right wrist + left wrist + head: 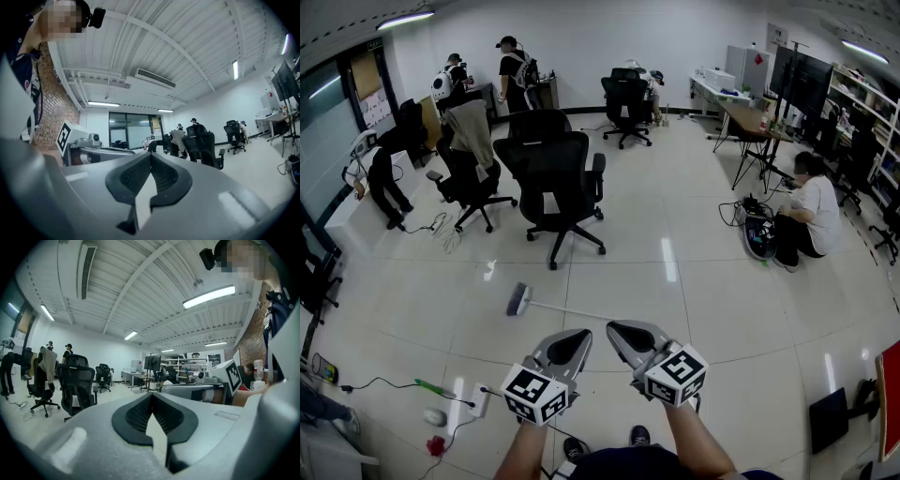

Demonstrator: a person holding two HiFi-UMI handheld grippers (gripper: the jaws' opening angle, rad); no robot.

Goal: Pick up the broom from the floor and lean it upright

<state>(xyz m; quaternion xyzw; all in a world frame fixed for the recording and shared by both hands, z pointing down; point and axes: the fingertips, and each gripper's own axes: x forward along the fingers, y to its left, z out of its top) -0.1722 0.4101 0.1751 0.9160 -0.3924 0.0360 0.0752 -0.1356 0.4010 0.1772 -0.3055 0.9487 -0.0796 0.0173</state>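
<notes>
Your left claw (pixel 569 345) is pinched shut with nothing between its pads. Your right claw (pixel 629 335) is the same, jaws together and empty. You hold both out in front of you, close side by side and roughly level above the floor (pixel 703 281). Just ahead of the claw tips lies the broom (pixel 558 308), flat on the tiles. Its brush head is to your left and its pale handle runs right, toward your right claw. Neither claw touches it. Farther out stands a black office chair (pixel 558 183), well apart from the broom. So nothing of the task is done yet. What is left, as I judge it: open a claw, reach down to the handle, grip it, lift, and find something to lean the broom against upright.
</notes>
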